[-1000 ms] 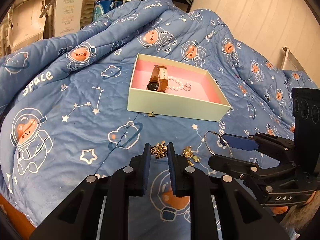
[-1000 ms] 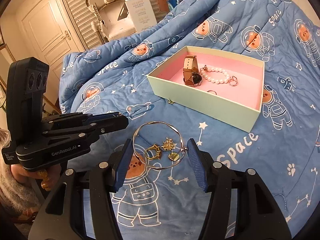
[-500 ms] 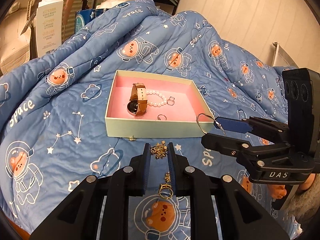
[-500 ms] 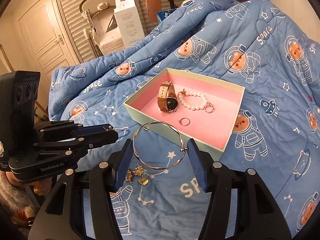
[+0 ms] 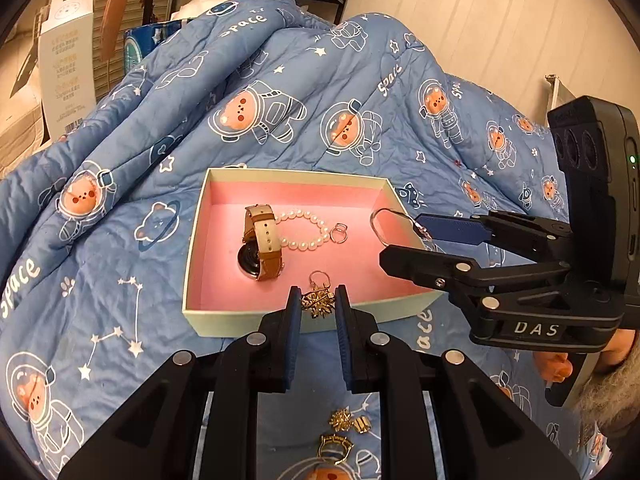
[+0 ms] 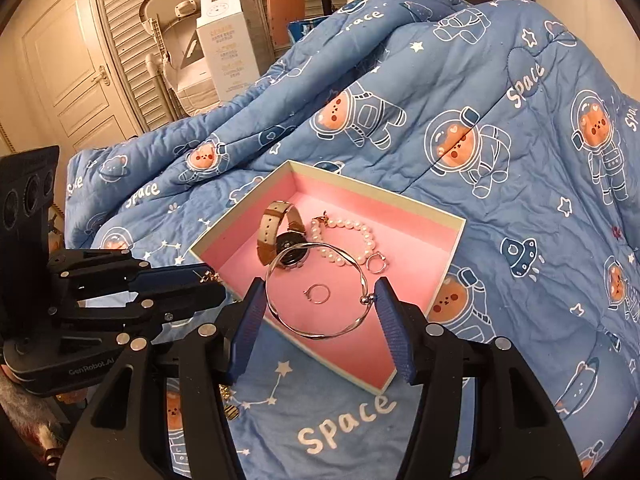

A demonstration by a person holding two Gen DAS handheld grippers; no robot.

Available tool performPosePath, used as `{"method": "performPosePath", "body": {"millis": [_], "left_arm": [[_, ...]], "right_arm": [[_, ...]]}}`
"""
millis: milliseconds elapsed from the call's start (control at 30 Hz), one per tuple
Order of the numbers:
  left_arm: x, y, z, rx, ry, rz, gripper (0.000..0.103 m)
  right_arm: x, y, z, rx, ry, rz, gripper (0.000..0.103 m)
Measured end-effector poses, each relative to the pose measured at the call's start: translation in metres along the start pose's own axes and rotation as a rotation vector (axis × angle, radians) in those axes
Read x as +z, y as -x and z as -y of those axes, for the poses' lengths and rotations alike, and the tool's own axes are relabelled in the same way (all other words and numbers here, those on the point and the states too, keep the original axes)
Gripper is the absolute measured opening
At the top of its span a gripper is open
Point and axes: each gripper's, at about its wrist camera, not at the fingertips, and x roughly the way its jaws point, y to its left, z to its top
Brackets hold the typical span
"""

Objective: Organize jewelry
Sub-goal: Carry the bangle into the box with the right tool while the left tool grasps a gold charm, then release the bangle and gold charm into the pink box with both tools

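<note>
A pale green box with a pink lining [image 5: 224, 264] [image 6: 416, 224] lies on the blue quilt. It holds a brown-strap watch [image 5: 262, 246] [image 6: 276, 236], a pearl bracelet [image 5: 304, 232] [image 6: 348, 240] and two small rings [image 6: 318, 294]. My left gripper [image 5: 318, 306] is shut on a gold snowflake brooch [image 5: 318, 303] above the box's near wall. My right gripper [image 6: 320, 304] is shut on a silver bangle [image 6: 316, 292] [image 5: 384, 224], held over the box's near part.
Several loose gold pieces [image 5: 344, 428] lie on the quilt [image 5: 280, 80] in front of the box; one [image 6: 231, 411] shows in the right wrist view. A white carton [image 6: 224, 48], a shutter door and shelves stand behind the bed.
Both grippers have lifted their pieces off the quilt and moved forward to the box. The brooch and the bangle now hang over its near side.
</note>
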Motion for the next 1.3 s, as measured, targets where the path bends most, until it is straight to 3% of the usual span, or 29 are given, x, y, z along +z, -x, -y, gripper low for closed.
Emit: {"method": "performPosePath", "body": {"millis": [700,1133,1200,1300], "left_arm": [[0.023,-0.071,0.001,0.006,-0.087,-0.204,0.017],[0.029,-0.089,-0.001,0.008,-0.075,-0.224,0.017],[0.029,-0.089,-0.001,0.012,-0.08,-0.221,0.018],[0.028,-0.084,0.001,0.008,-0.09,-0.204,0.035]], "right_arm": [[0.044,-0.081,0.033,-0.027,0.016,-0.191,0.056],[0.047,-0.107,0.036,-0.068,0.076,-0.263,0.056],[0.048,-0.109,0.036,-0.074,0.086,-0.266,0.056],[0.048,-0.112,0.036,-0.07,0.087,-0.269,0.056]]}}
